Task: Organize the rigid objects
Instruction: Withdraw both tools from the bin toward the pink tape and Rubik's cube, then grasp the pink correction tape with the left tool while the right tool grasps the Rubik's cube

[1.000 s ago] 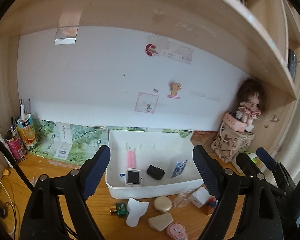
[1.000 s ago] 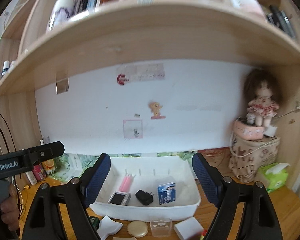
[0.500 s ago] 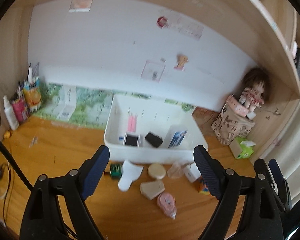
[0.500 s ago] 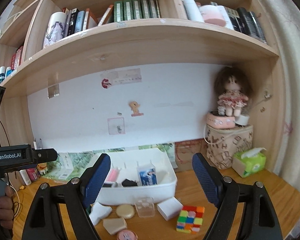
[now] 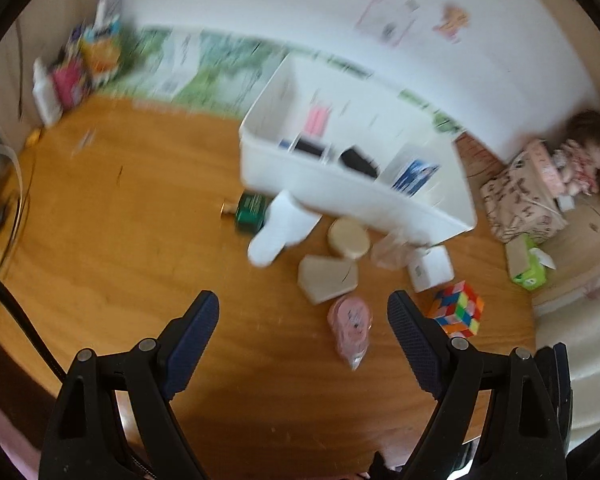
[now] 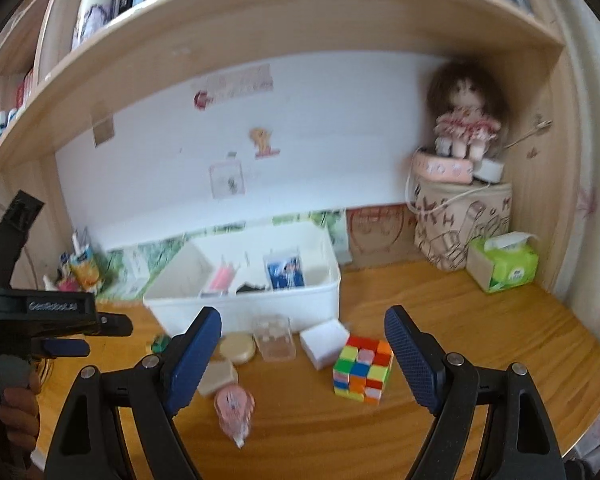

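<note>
A white storage bin [image 5: 356,196] [image 6: 260,304] with dividers sits on the wooden desk and holds a pink item, a black item and a blue-and-white box. Loose things lie in front of it: a coloured puzzle cube [image 5: 458,309] [image 6: 363,369], a pink tape dispenser [image 5: 350,322] [image 6: 233,404], a beige pentagon case [image 5: 327,278], a round beige compact [image 5: 349,237] [image 6: 238,347], a clear box [image 6: 274,338], a white block [image 5: 430,268] [image 6: 325,342], a green item [image 5: 251,208] and a white curved piece [image 5: 282,226]. My left gripper [image 5: 302,316] hangs open above the desk, near the dispenser. My right gripper [image 6: 302,334] is open, empty, facing the cube.
A doll [image 6: 464,116] sits on a patterned bag [image 6: 460,228] at the back right, with a green tissue pack [image 6: 502,266] beside it. Bottles and cartons [image 5: 76,68] stand at the back left. A shelf [image 6: 300,12] with books overhangs the desk. Cables [image 5: 4,208] lie far left.
The left gripper has tipped downward and sunk toward the desk, so the loose items now fill its view. The right gripper swung right and dropped; the cube has come between its fingers' line of sight.
</note>
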Demonstrator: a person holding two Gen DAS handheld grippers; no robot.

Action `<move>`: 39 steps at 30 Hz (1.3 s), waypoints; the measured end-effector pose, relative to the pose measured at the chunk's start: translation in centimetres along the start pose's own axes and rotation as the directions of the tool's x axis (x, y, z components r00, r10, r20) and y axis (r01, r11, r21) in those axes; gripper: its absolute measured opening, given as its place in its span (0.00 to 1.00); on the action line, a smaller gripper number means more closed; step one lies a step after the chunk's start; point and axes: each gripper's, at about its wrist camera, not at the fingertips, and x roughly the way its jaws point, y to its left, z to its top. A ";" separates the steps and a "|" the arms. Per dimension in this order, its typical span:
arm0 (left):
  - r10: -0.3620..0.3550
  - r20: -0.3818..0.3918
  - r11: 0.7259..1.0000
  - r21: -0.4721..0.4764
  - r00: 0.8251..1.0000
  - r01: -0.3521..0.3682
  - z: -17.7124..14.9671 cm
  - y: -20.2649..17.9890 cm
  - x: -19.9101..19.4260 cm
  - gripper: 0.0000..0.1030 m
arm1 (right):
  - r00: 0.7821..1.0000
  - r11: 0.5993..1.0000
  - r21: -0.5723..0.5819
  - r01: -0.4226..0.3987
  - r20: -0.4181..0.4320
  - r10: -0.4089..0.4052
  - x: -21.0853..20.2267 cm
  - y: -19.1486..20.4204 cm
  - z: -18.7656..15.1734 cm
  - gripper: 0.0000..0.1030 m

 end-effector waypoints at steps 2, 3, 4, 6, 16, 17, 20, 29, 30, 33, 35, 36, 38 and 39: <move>0.028 -0.040 0.999 -0.042 0.999 -0.030 -0.4 0.0 0.8 0.86 | 0.999 1.000 -0.019 -0.022 -0.036 0.022 0.7 -0.6 0.0 0.82; 0.046 -0.058 0.997 -0.057 0.997 -0.049 -0.6 -0.1 1.2 0.86 | 0.998 0.999 -0.025 -0.034 -0.060 0.032 1.1 -1.1 0.1 0.82; 0.060 -0.074 0.995 -0.071 0.995 -0.066 -0.9 -0.2 1.5 0.86 | 0.997 0.999 -0.026 -0.041 -0.069 0.039 1.3 -1.3 0.1 0.82; 0.082 -0.113 0.991 -0.099 0.990 -0.093 -1.5 -0.4 2.2 0.86 | 0.993 0.997 -0.035 -0.072 -0.097 0.068 2.0 -2.1 0.4 0.82; 0.187 -0.261 0.932 -0.257 0.947 -0.254 -3.6 -0.5 5.1 0.86 | 0.946 0.973 -0.138 -0.185 -0.295 0.137 6.4 -4.4 0.4 0.82; 0.194 -0.273 0.922 -0.276 0.942 -0.270 -3.8 -0.5 5.4 0.86 | 0.940 0.968 -0.157 -0.195 -0.312 0.139 6.7 -4.5 0.3 0.82; 0.212 -0.297 0.896 -0.321 0.931 -0.306 -4.3 -0.7 6.3 0.86 | 0.926 0.944 -0.229 -0.235 -0.349 0.146 7.3 -4.8 0.1 0.82; 0.204 -0.329 0.871 -0.370 0.922 -0.324 -5.2 -3.1 8.7 0.86 | 0.869 0.881 -0.325 -0.344 -0.465 0.168 9.8 -6.2 -0.7 0.82; 0.204 -0.333 0.870 -0.369 0.921 -0.326 -5.3 -3.3 9.0 0.86 | 0.864 0.878 -0.325 -0.352 -0.473 0.171 10.0 -6.4 -0.8 0.82; 0.209 -0.348 0.870 -0.361 0.914 -0.337 -5.8 -4.0 9.8 0.86 | 0.848 0.870 -0.320 -0.375 -0.497 0.182 10.7 -7.0 -0.9 0.82; 0.210 -0.362 0.866 -0.361 0.908 -0.345 -5.9 -4.4 10.4 0.86 | 0.837 0.867 -0.311 -0.388 -0.514 0.190 11.1 -7.4 -1.1 0.82; 0.211 -0.369 0.864 -0.362 0.905 -0.349 -5.9 -4.5 10.7 0.86 | 0.827 0.864 -0.305 -0.400 -0.527 0.196 11.5 -7.6 -1.2 0.82; 0.215 -0.383 0.861 -0.359 0.898 -0.360 -6.1 -4.8 11.4 0.86 | 0.809 0.858 -0.290 -0.423 -0.547 0.214 12.1 -8.0 -1.3 0.82; 0.220 -0.389 0.860 -0.355 0.895 -0.366 -6.0 -4.9 11.7 0.86 | 0.803 0.856 -0.282 -0.433 -0.552 0.224 12.4 -8.2 -1.3 0.82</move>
